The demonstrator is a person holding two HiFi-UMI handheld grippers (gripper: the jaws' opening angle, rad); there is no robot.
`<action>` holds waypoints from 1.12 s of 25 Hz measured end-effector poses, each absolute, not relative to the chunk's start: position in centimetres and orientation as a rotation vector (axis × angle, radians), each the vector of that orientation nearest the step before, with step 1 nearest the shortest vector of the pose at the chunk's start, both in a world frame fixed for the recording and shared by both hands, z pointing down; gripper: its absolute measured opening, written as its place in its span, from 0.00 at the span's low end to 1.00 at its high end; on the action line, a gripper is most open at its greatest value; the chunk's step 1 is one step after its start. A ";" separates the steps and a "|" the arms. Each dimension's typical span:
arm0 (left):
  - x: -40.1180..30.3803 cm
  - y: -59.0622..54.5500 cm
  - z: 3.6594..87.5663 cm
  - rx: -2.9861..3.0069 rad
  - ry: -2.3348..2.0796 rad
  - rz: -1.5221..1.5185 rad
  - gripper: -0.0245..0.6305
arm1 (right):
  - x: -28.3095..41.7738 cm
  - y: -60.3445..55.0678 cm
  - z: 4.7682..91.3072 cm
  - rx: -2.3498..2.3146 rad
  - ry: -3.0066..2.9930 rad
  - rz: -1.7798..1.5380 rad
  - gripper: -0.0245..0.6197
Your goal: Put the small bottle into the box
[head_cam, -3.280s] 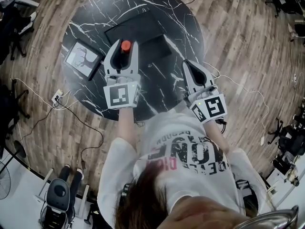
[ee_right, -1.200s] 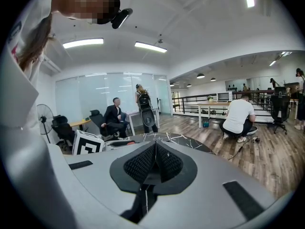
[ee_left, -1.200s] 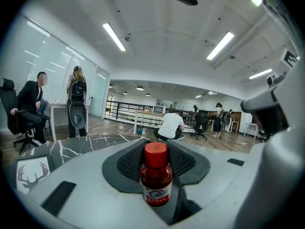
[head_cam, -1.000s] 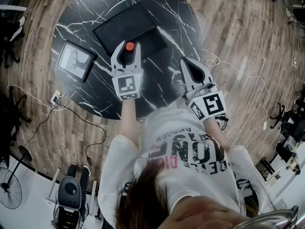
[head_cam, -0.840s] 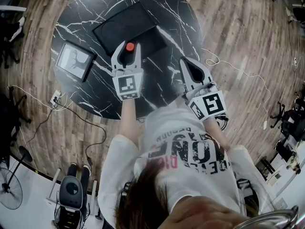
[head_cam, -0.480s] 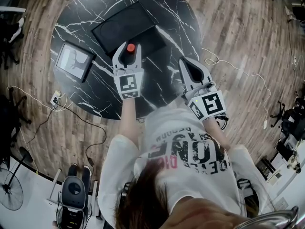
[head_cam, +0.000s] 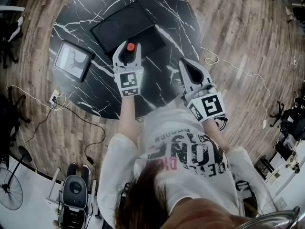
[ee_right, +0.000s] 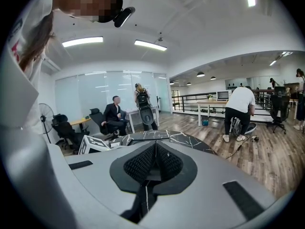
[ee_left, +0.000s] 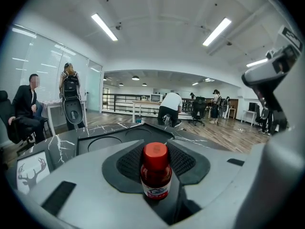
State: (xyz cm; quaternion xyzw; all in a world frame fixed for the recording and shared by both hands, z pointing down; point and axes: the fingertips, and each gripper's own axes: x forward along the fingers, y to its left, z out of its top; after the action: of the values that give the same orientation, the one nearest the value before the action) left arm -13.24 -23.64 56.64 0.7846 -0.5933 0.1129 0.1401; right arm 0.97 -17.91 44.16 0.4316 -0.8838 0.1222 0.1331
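A round black marble table (head_cam: pixel 90 13) with white veins carries everything. At its left edge lies a picture frame (head_cam: pixel 72 61) showing a deer's head with antlers and no caption that can be read. To its right sits the box (head_cam: pixel 121 25), black and open, with round recesses in its floor (these show best in the left gripper view).

Next comes the left gripper (head_cam: pixel 127 51). Its jaws stand partly apart and are clamped on the small bottle (ee_left: pixel 156 175), one pad on each side of the body. The bottle stands upright with its red cap (ee_left: pixel 155 150) on top. Its white label bears a small blue and red logo, but the print is too small to read. From the head view the bottle shows against the near edge of the box, held in the air and not yet inside. The cube (head_cam: pixel 129 80) on this gripper carries a black-and-white square marker.

Further right, the right gripper (head_cam: pixel 185 65) hovers over the table's near right edge, apart from the box. Its jaws are pressed together with nothing between them. Its own cube (head_cam: pixel 208 106) shows a similar marker.

Lowest in the head view is the person's white shirt (head_cam: pixel 190 151), printed with big block letters seen upside down; O, N and E can be made out, the rest not.
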 end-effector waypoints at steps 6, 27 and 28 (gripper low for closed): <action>-13.3 -23.9 57.3 2.265 -1.710 0.352 0.26 | 1.1 -18.2 44.3 1.261 -2.557 0.361 0.04; -12.0 -23.4 58.8 2.303 -1.645 0.521 0.26 | 0.7 -18.5 44.6 1.238 -2.561 0.393 0.04; -11.9 -23.4 58.7 2.302 -1.645 0.521 0.26 | 0.7 -18.5 44.6 1.238 -2.561 0.392 0.04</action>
State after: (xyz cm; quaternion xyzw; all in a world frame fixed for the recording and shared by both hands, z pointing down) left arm -11.94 -23.41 58.74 0.7932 -0.5667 0.1796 0.1318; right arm 0.74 -18.49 44.60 0.4271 -0.8839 0.1352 0.1345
